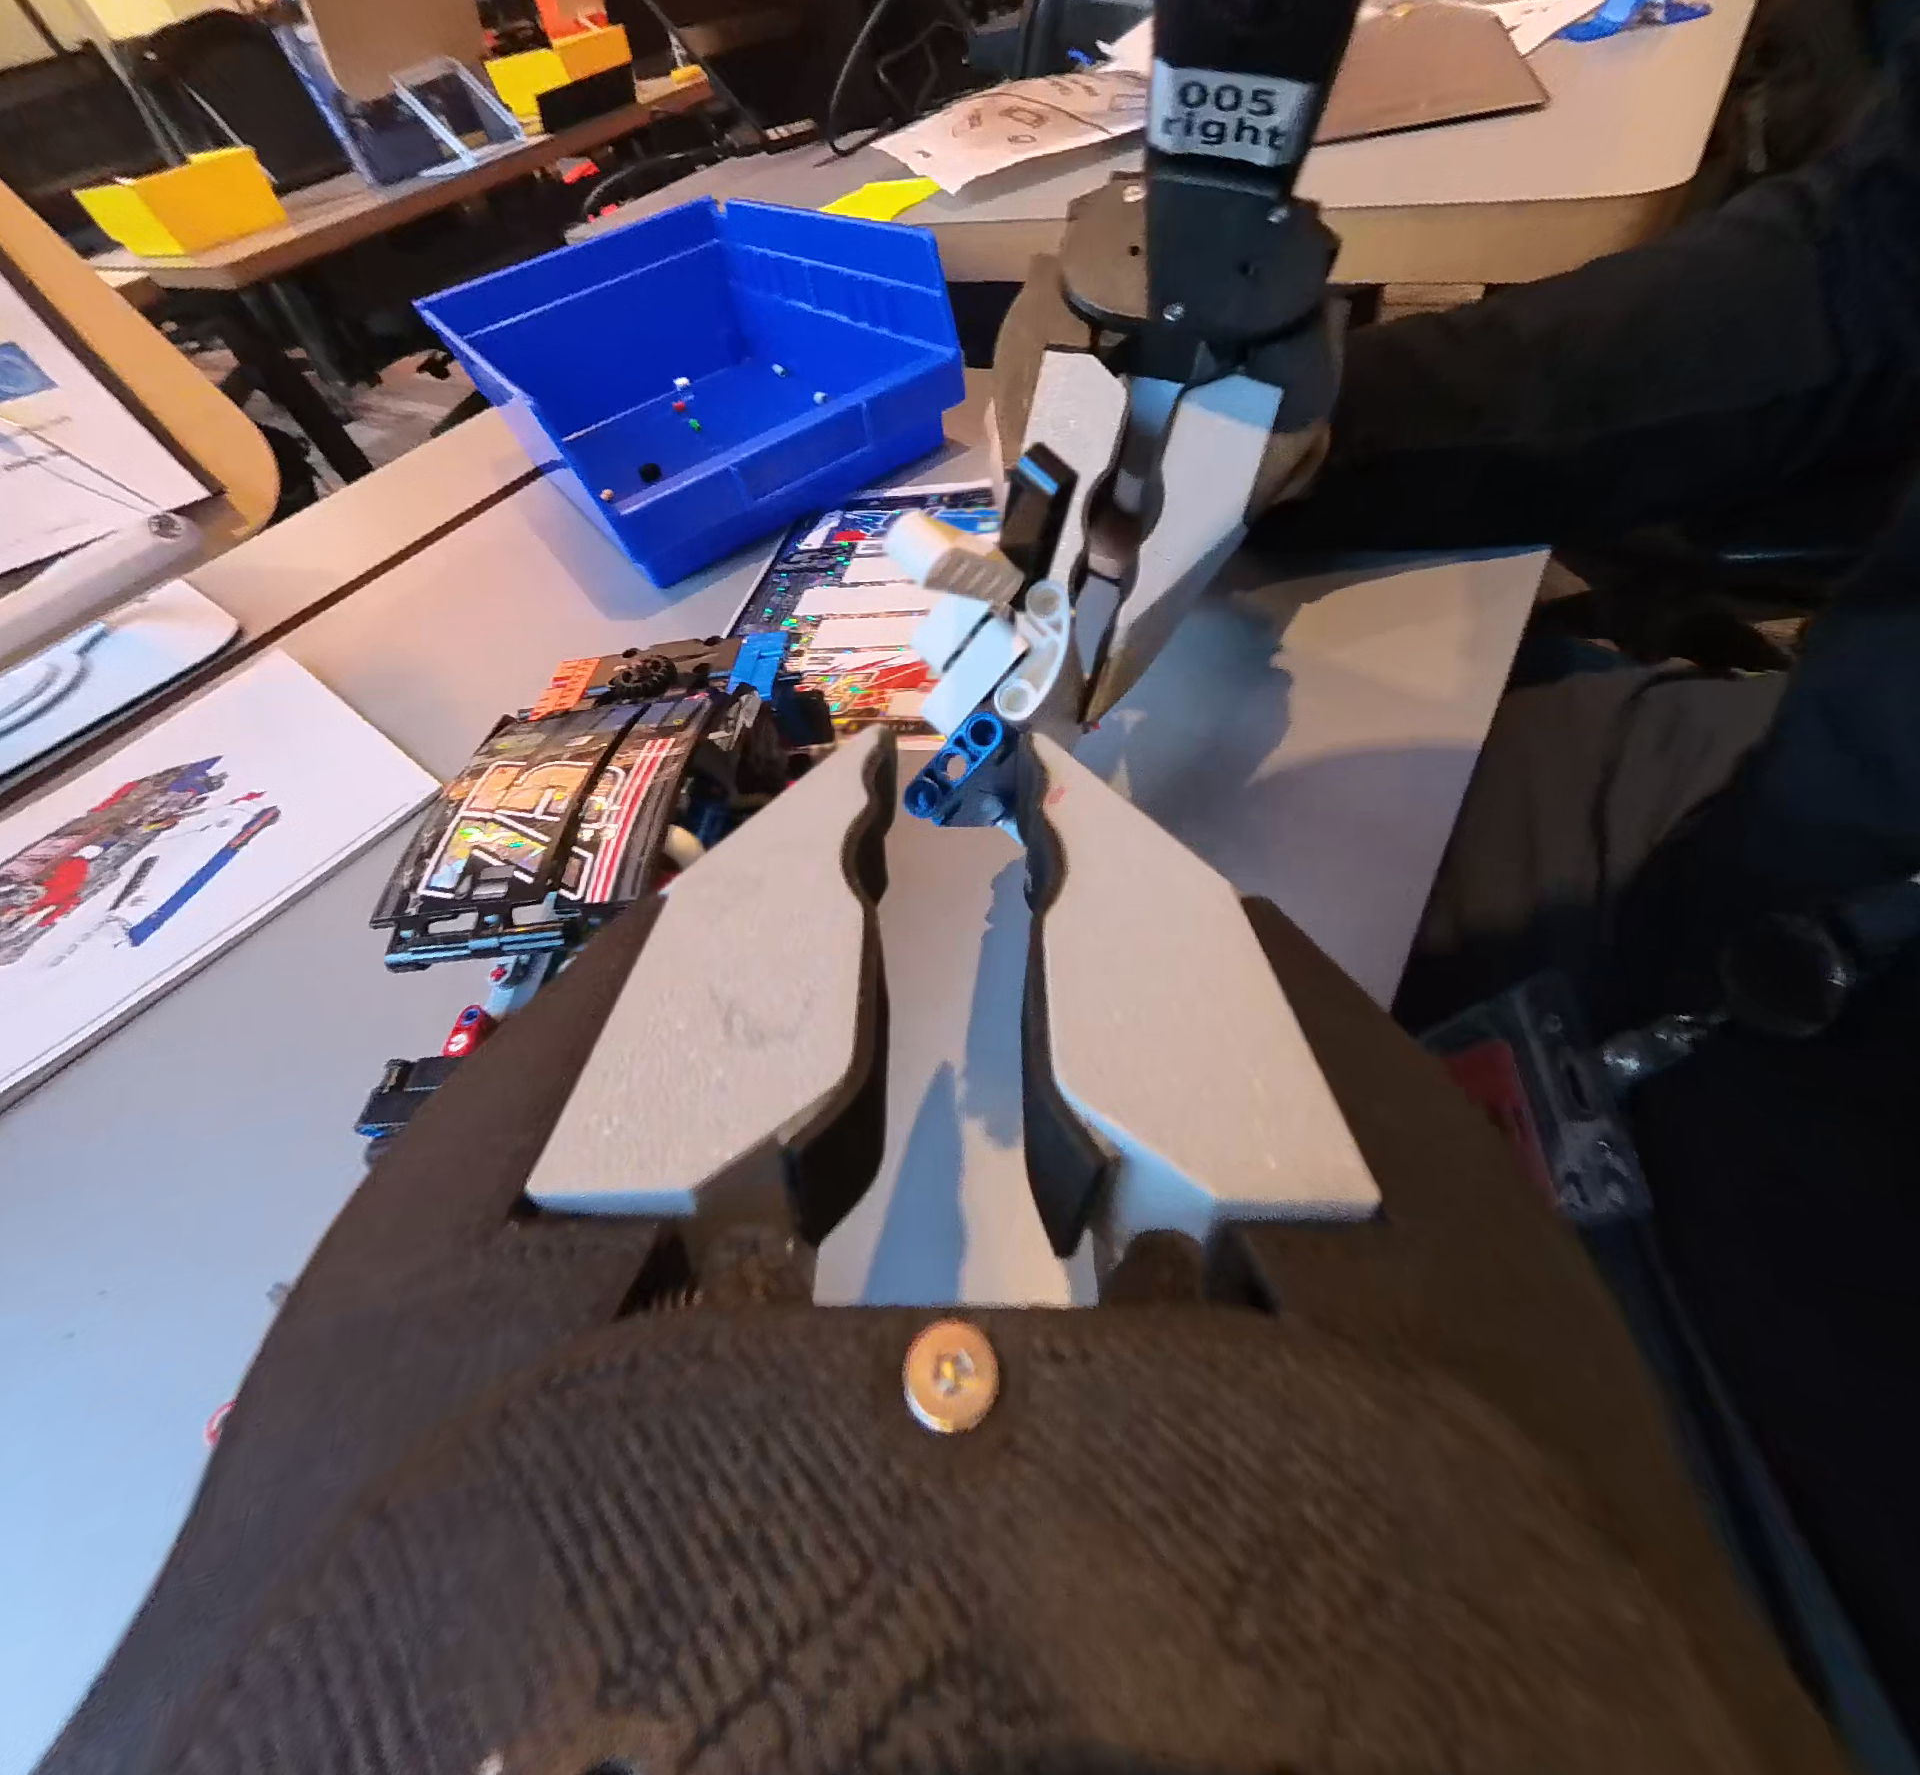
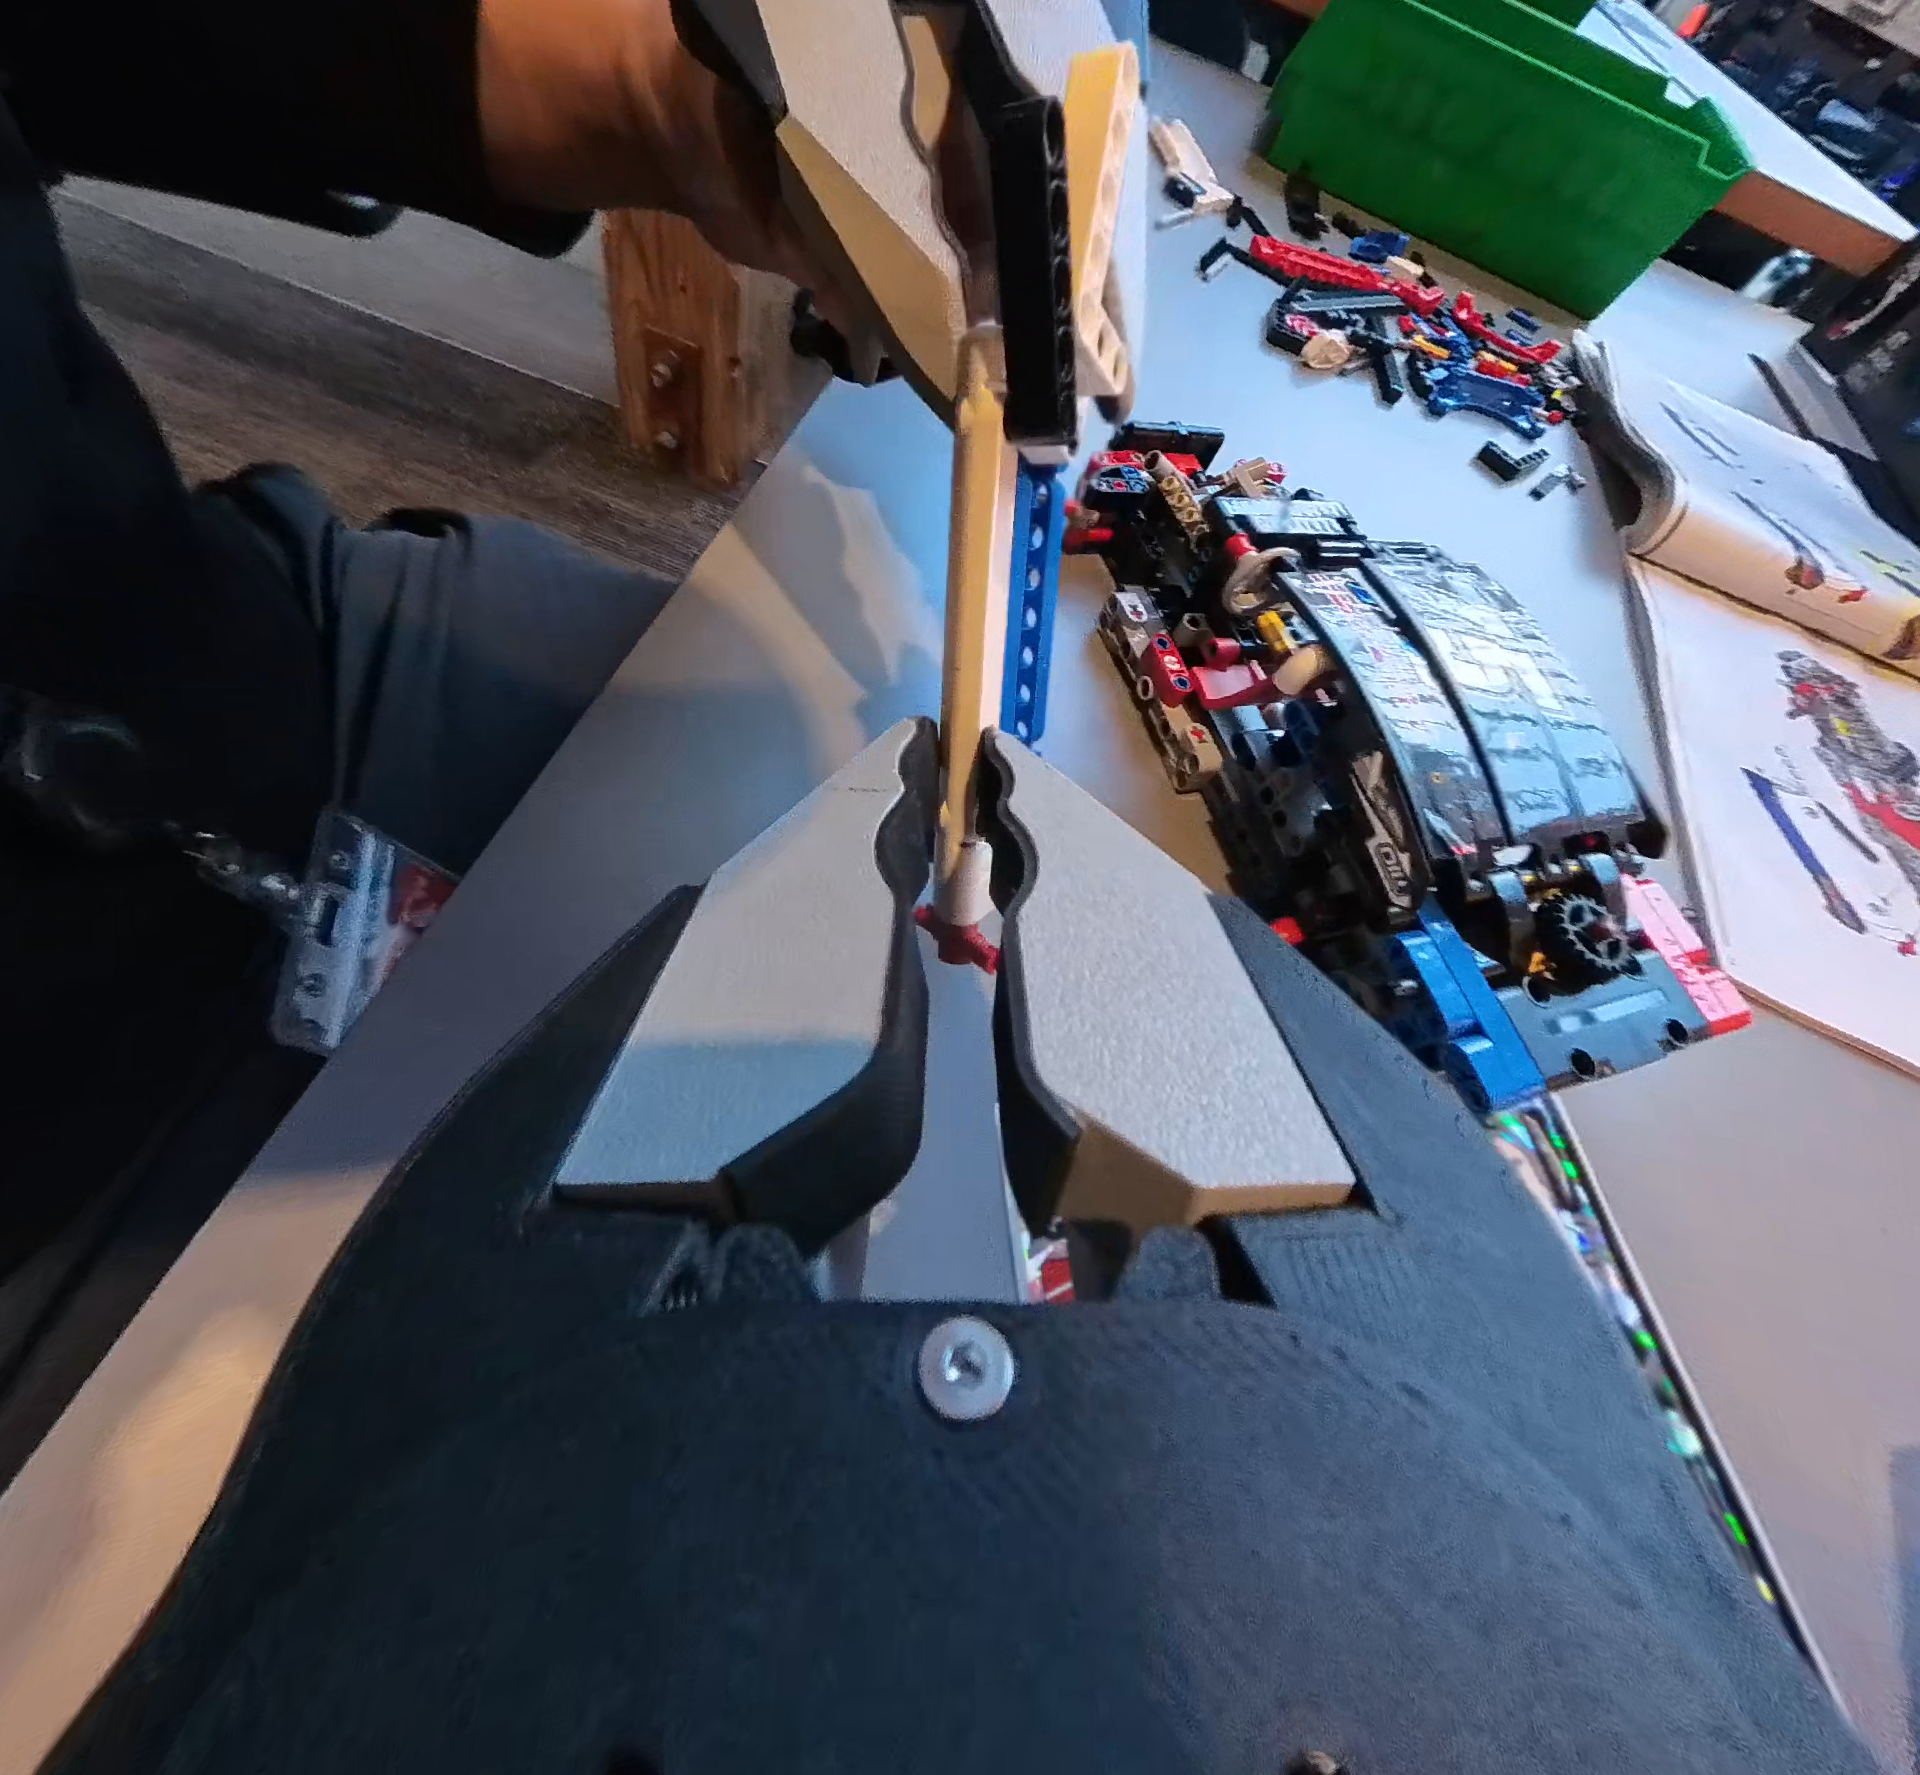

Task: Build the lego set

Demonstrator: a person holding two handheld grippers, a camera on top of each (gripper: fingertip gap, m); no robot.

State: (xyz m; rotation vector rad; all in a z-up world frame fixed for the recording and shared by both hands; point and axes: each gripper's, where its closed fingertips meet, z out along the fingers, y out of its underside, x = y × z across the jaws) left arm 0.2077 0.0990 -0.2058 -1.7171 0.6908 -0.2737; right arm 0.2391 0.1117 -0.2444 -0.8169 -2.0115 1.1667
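A long sub-assembly of white, black and blue beams (image 2: 982, 582) hangs in the air between both grippers. My right gripper (image 2: 956, 749) is shut on its white end, where a red axle pin (image 2: 956, 941) sticks out. My left gripper (image 1: 961, 754) is closed on the other end, with the blue beam (image 1: 951, 775) between its tips. In the right wrist view the left gripper (image 2: 1023, 375) clamps the black beam (image 2: 1034, 271). In the left wrist view the right gripper (image 1: 1091, 686) comes down from above. The partly built car (image 2: 1403, 738) lies on the grey table (image 2: 727, 645) and shows beside my left fingers (image 1: 582, 811).
A blue bin (image 1: 707, 395) with a few small parts stands beyond a sticker sheet (image 1: 862, 603). Instruction pages (image 1: 156, 852) lie left of the car; the booklet (image 2: 1787, 769) shows at right. Loose parts (image 2: 1403, 323) and green bins (image 2: 1486, 115) are further back. The table edge is close. One gripper's finger ends stand about 6 cm off the other's.
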